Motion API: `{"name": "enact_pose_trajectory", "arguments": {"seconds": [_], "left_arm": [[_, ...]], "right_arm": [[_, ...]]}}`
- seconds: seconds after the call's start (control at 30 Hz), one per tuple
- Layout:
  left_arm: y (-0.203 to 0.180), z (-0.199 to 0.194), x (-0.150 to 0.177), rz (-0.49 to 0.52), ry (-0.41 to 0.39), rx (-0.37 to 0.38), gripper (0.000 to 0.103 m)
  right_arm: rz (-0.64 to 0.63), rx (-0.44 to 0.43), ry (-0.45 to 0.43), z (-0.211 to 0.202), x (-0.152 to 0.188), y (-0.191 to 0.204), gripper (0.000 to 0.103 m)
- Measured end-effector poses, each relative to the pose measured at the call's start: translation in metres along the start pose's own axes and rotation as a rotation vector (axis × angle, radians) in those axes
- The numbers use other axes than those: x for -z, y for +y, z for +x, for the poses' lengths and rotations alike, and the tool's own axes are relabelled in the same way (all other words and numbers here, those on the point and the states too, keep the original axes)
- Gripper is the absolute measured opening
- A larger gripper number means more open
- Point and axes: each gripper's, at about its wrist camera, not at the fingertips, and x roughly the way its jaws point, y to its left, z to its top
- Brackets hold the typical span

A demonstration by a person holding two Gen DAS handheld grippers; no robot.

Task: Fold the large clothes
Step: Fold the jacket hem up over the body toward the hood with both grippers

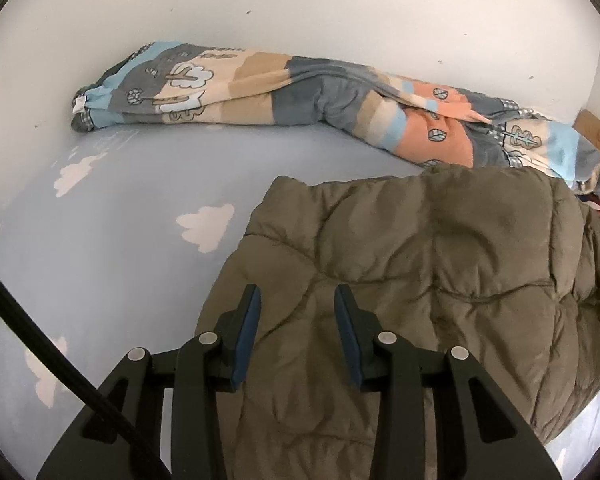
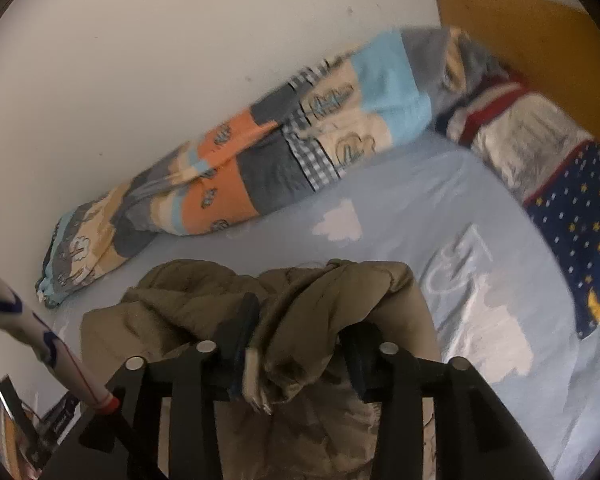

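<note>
- Nearest the lens, the left gripper points down at a slant over the olive quilted jacket; its blue-padded fingers stand a little apart, with the jacket's surface showing flat below the gap and nothing pinched between them.
- The right gripper also tilts downward, over a bunched fold of the same jacket. Its fingers are parted and the fold rises between them; the view is blurred, so I cannot tell whether the pads press on the cloth.
- The bed, with a pale blue sheet printed with white clouds, carries everything; the jacket lies spread on its near part.
- A rolled patchwork blanket in grey, peach, beige and light blue lies along the white wall, behind the jacket.
- A navy star-patterned pillow sits at the right in the right wrist view, well apart from the jacket.
- A black cable crosses the lower left corner of the left wrist view.
</note>
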Motion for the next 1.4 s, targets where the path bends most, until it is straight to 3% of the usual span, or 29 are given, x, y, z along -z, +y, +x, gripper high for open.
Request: {"name": "enact_pose_trajectory", "arguments": {"seconds": [0.2, 0.27, 0.33, 0.43, 0.57, 0.67, 0.77, 0.83, 1.03, 1.1, 1.17, 1.23, 1.3, 1.4], "left_arm": [[-0.005, -0.006, 0.001, 0.019, 0.004, 0.028, 0.037], [-0.003, -0.008, 0.001, 0.015, 0.001, 0.035, 0.037], [-0.003, -0.007, 0.001, 0.011, 0.012, 0.050, 0.037], [-0.008, -0.010, 0.003, 0.021, 0.031, 0.084, 0.037], [-0.029, -0.025, 0.014, 0.086, 0.042, 0.120, 0.037], [-0.041, -0.042, 0.032, 0.139, 0.002, 0.099, 0.037], [-0.039, -0.047, 0.039, 0.162, -0.017, 0.063, 0.037], [-0.026, -0.044, 0.033, 0.129, -0.012, 0.052, 0.037], [0.015, -0.034, 0.017, -0.019, 0.011, 0.038, 0.037], [0.010, -0.031, 0.019, 0.007, 0.015, 0.043, 0.037], [0.000, -0.027, 0.022, 0.053, 0.021, 0.068, 0.037], [-0.015, -0.019, 0.024, 0.114, 0.022, 0.084, 0.037], [-0.027, -0.001, 0.028, 0.166, 0.056, 0.077, 0.037], [-0.030, 0.021, 0.033, 0.165, 0.097, 0.048, 0.040]], "right_arm": [[-0.053, 0.057, -0.115, -0.035, 0.006, 0.015, 0.048], [-0.075, 0.086, -0.159, -0.043, 0.005, 0.019, 0.062], [-0.087, 0.120, -0.166, -0.046, 0.003, 0.020, 0.062], [-0.183, 0.090, -0.136, -0.049, 0.016, 0.038, 0.062], [-0.330, -0.057, 0.018, -0.037, 0.085, 0.082, 0.060], [-0.350, -0.183, 0.210, -0.025, 0.157, 0.105, 0.050], [-0.393, -0.235, 0.329, -0.013, 0.205, 0.125, 0.049], [-0.426, -0.257, 0.378, -0.005, 0.219, 0.141, 0.047], [-0.393, -0.312, 0.398, 0.030, 0.197, 0.181, 0.047], [-0.354, -0.300, 0.389, 0.045, 0.183, 0.186, 0.045], [-0.334, -0.269, 0.349, 0.056, 0.168, 0.189, 0.031], [-0.261, -0.253, 0.302, 0.067, 0.145, 0.180, 0.026], [-0.196, -0.244, 0.294, 0.076, 0.130, 0.170, 0.026], [-0.156, -0.213, 0.293, 0.092, 0.117, 0.160, 0.025]]}}
